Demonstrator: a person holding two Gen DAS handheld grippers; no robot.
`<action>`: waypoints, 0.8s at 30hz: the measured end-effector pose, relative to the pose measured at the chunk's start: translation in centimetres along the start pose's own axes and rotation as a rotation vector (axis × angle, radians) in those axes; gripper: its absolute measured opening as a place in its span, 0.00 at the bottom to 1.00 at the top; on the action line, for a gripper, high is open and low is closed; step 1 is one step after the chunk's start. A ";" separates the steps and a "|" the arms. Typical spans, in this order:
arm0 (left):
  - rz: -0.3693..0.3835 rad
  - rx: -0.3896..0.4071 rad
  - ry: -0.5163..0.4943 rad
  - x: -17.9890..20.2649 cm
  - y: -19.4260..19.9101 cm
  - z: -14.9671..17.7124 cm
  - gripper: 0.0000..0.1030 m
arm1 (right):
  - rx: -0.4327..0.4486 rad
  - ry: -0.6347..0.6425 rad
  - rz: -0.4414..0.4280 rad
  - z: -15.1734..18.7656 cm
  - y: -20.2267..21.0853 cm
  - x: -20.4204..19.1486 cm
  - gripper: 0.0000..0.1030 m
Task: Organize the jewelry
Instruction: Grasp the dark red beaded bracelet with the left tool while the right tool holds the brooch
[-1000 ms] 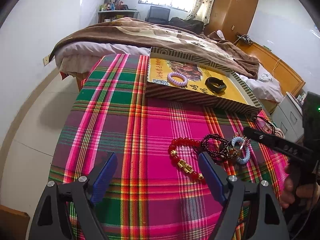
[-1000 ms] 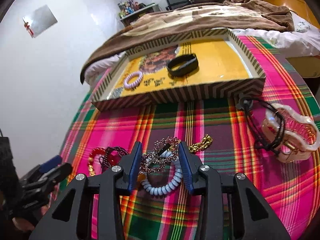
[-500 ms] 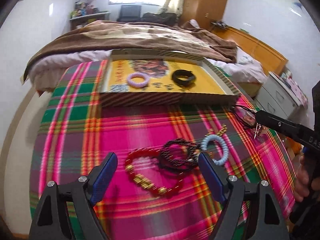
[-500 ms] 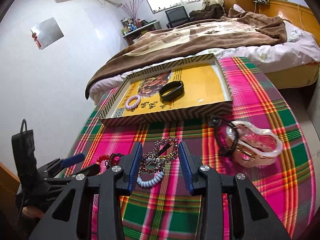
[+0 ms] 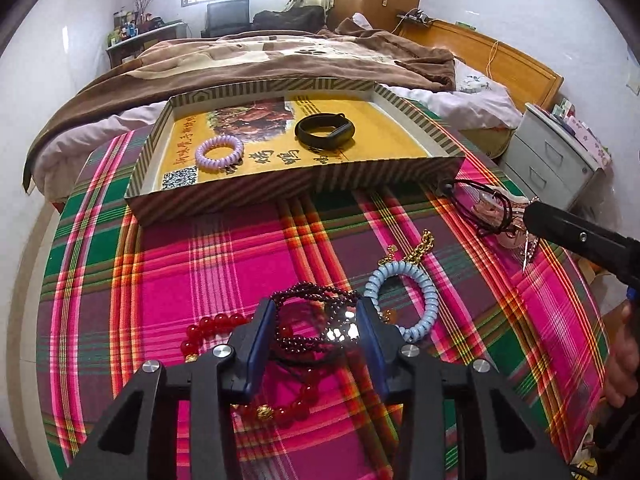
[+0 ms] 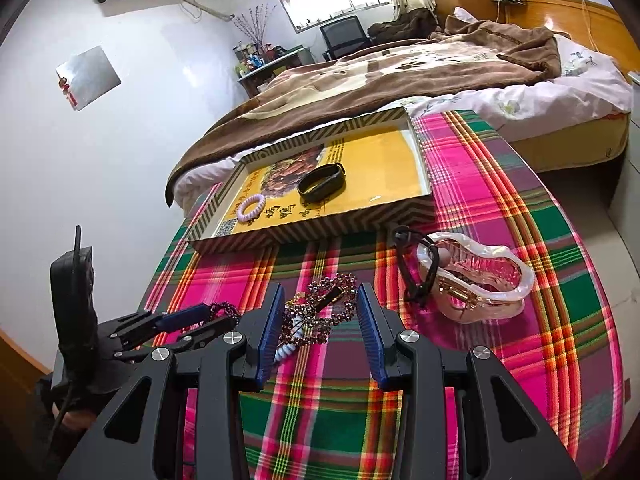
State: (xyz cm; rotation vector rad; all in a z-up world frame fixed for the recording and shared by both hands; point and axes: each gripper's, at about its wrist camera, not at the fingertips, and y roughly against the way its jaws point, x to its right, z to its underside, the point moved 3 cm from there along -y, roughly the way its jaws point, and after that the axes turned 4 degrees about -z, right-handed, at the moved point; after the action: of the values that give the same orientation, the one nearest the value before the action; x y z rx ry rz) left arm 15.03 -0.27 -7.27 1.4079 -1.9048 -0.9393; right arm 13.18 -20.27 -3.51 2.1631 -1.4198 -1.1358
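A plaid-clothed table [image 5: 224, 256] stood beside a bed [image 5: 280, 60], a striped tray [image 5: 304, 188] at its far edge. The left gripper [image 5: 316, 332], wide apart a second earlier, was closing around the dark beaded bracelet [image 5: 312, 300]; the right gripper [image 6: 320, 316] held a sparkly hair clip [image 6: 324, 308].

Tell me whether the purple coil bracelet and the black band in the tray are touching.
Apart. The left wrist view shows bare yellow tray floor between the purple coil bracelet and the black band.
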 end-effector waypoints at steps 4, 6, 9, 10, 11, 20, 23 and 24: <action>0.004 -0.011 -0.016 0.4 -0.4 -0.3 0.45 | -0.002 -0.005 -0.003 0.1 0.0 0.3 0.37; 0.000 -0.015 -0.022 0.6 -0.6 -0.4 0.45 | -0.004 -0.005 -0.006 0.1 0.0 0.4 0.37; -0.017 -0.016 -0.034 0.9 -0.8 -0.4 0.43 | -0.004 -0.005 -0.005 0.2 0.1 0.4 0.37; -0.013 -0.020 -0.040 1.0 -0.9 -0.4 0.33 | -0.002 -0.005 -0.004 0.2 0.1 0.4 0.37; -0.011 -0.025 -0.043 1.1 -1.0 -0.3 0.21 | 0.000 -0.006 -0.004 0.2 0.2 0.5 0.37; -0.021 -0.009 -0.026 0.7 -0.5 -0.3 0.12 | 0.006 -0.008 -0.002 0.1 0.3 0.5 0.37; -0.021 0.012 -0.011 0.4 0.2 -0.5 0.12 | 0.008 -0.006 -0.002 0.0 0.4 0.4 0.37; -0.014 0.018 -0.009 0.3 0.5 -0.6 0.12 | 0.009 -0.004 -0.001 0.0 0.4 0.3 0.37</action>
State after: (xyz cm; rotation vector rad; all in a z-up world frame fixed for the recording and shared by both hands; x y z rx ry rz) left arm 15.17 -0.60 -6.54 1.4315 -1.9169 -0.9389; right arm 12.99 -20.78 -3.37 2.1695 -1.4286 -1.1372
